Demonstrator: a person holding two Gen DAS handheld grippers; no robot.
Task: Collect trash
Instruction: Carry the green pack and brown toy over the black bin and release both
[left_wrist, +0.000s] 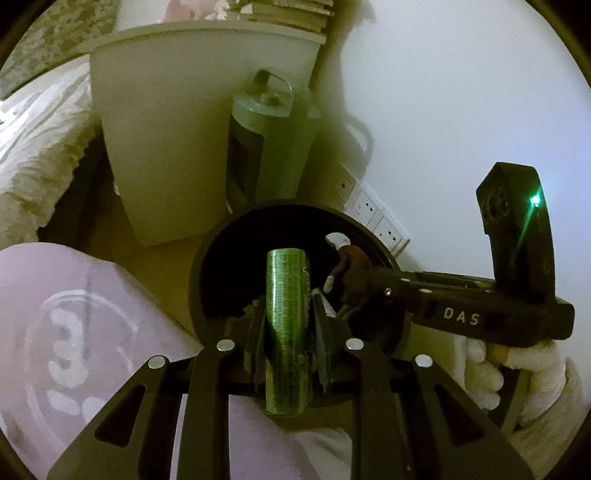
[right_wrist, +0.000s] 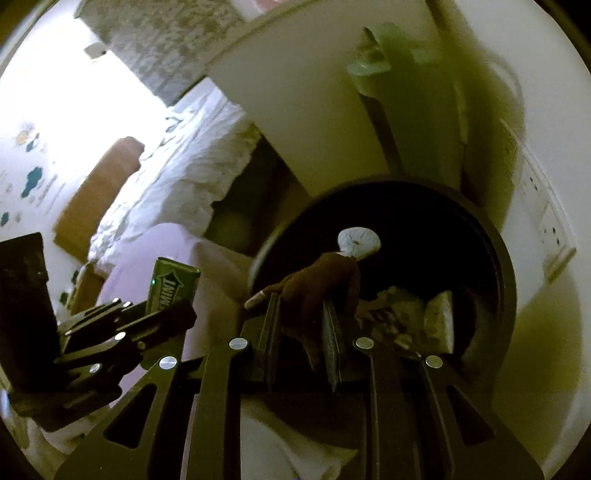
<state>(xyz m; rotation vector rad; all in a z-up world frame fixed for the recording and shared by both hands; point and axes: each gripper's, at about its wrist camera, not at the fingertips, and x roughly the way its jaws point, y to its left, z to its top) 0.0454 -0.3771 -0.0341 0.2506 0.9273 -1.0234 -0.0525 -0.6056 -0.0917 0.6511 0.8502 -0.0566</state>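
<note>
A black round bin (left_wrist: 199, 273) stands on the floor below both grippers. My left gripper (left_wrist: 290, 306) is shut on a green mint pack (left_wrist: 288, 332), which points lengthwise out over the bin's near rim. From the right comes my right gripper (left_wrist: 334, 282), shut on a crumpled brown wrapper (left_wrist: 351, 258) with a white round end (left_wrist: 338, 238). In the right wrist view, the right gripper (right_wrist: 301, 301) holds the brown wrapper (right_wrist: 317, 280) over the bin (right_wrist: 506, 280). Pale scraps (right_wrist: 406, 314) lie inside. The left gripper (right_wrist: 173, 302) holds the green pack (right_wrist: 171, 284) at the left.
A white cabinet (left_wrist: 184, 129) and a grey-green tower appliance (left_wrist: 266, 147) stand just behind the bin. Wall sockets (left_wrist: 373, 214) sit low on the white wall. A bed with white bedding (right_wrist: 177, 184) lies to the left. A person's pink-clad leg (left_wrist: 74, 332) and white-gloved hand (left_wrist: 517, 369) are close.
</note>
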